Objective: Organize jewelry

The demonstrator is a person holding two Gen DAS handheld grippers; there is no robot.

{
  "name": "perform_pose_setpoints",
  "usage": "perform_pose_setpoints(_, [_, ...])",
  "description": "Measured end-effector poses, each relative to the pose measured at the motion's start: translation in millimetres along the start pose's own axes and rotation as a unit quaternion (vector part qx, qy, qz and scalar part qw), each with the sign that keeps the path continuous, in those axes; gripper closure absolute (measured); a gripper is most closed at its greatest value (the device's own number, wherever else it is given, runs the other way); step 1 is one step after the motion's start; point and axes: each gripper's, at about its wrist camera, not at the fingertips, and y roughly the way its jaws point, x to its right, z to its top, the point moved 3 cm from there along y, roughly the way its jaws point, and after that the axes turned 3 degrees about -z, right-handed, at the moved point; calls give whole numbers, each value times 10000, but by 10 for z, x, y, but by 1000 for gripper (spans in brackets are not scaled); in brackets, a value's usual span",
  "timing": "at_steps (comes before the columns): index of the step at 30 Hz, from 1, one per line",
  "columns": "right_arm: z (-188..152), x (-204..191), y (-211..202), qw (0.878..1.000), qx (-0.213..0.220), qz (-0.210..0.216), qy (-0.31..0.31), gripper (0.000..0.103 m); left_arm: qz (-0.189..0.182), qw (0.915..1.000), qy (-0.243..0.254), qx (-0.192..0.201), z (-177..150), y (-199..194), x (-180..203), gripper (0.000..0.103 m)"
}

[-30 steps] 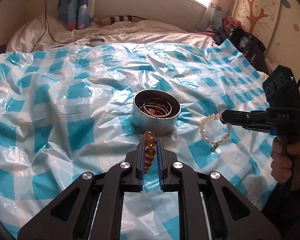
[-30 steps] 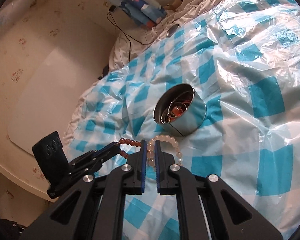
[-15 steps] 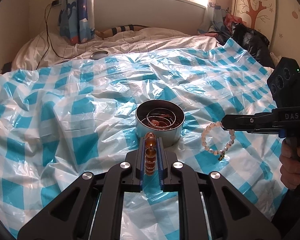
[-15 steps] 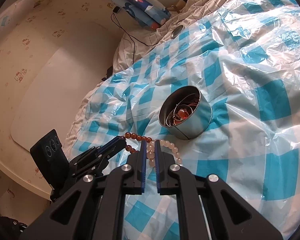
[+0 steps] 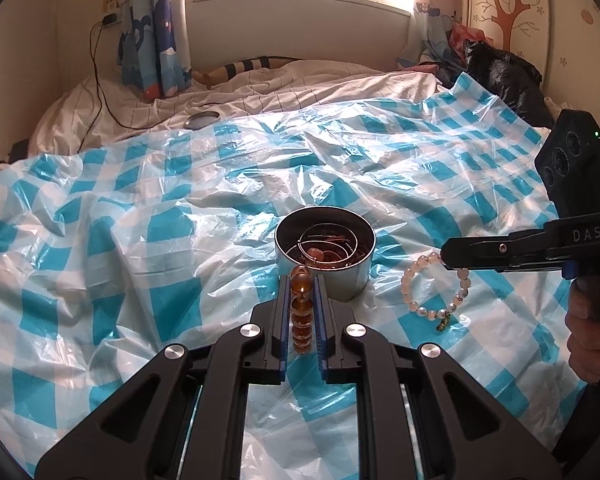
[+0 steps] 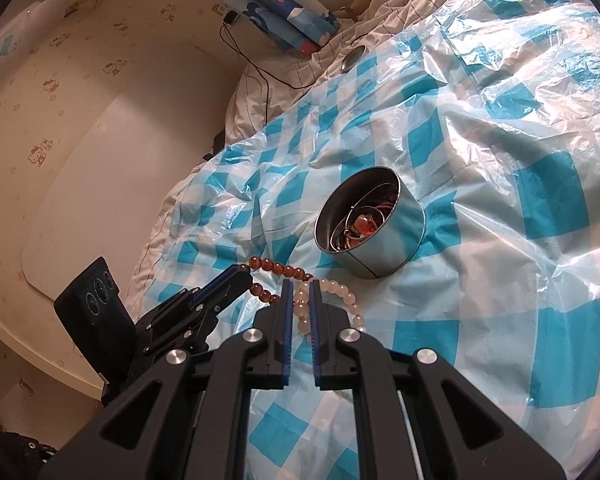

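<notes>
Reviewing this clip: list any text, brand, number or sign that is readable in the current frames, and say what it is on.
"DAS": pale letters on the black body of the right tongs, seen from the left wrist view.
Wallpaper: small cartoon prints only, no words legible.
Curtain: cartoon pictures, no text.
Tin: plain metal, no label visible.
Nothing else can be read.

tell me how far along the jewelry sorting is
Done: the round tin already holds rings and bangles. In hand: left gripper pinches an amber bead bracelet; right gripper pinches a pale bead bracelet. Left: both still need dropping in.
</notes>
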Motion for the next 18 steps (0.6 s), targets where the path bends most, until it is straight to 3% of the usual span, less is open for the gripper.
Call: perform_pose_setpoints(18, [6, 94, 44, 9999, 27, 23, 105, 94, -39, 10000, -62, 14, 60, 46, -22, 93])
